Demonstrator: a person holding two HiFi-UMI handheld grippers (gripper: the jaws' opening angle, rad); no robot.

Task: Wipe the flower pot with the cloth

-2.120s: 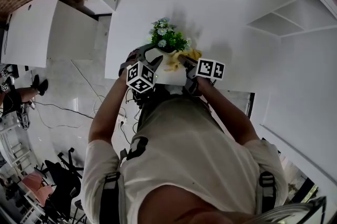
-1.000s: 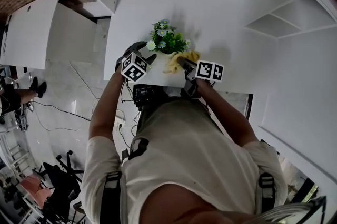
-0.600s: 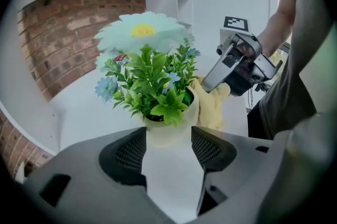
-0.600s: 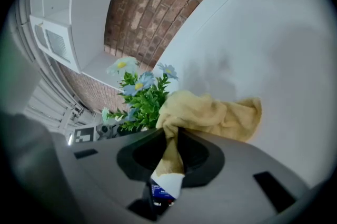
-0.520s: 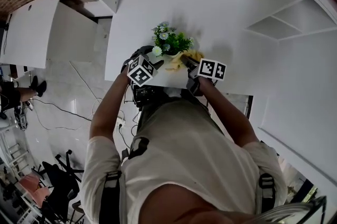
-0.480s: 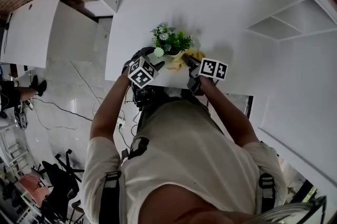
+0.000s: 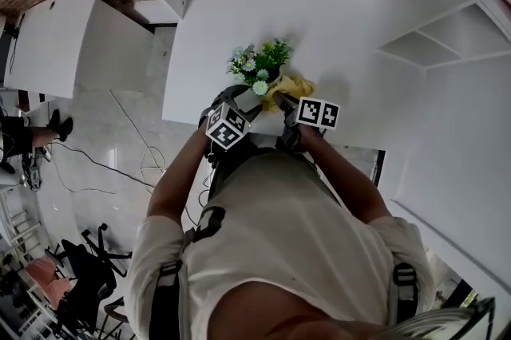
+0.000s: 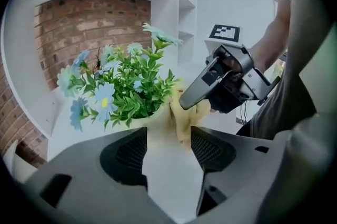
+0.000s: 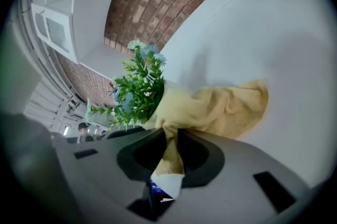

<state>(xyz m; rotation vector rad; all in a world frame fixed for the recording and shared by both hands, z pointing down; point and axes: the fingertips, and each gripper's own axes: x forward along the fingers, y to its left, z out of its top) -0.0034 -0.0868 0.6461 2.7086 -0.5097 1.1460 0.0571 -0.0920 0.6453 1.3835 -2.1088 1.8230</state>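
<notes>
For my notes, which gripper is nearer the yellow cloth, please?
Right. The right gripper clamps the cloth; the left gripper, jaws just opened wider, flanks the flower pot beside it.

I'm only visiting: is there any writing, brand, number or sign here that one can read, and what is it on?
No legible words or numbers in any view.
Left marker cube: black-and-white square pattern, no letters.
Right marker cube: same kind of pattern, no letters.
White tag on the yellow cloth: a blue mark, too blurred to read.
</notes>
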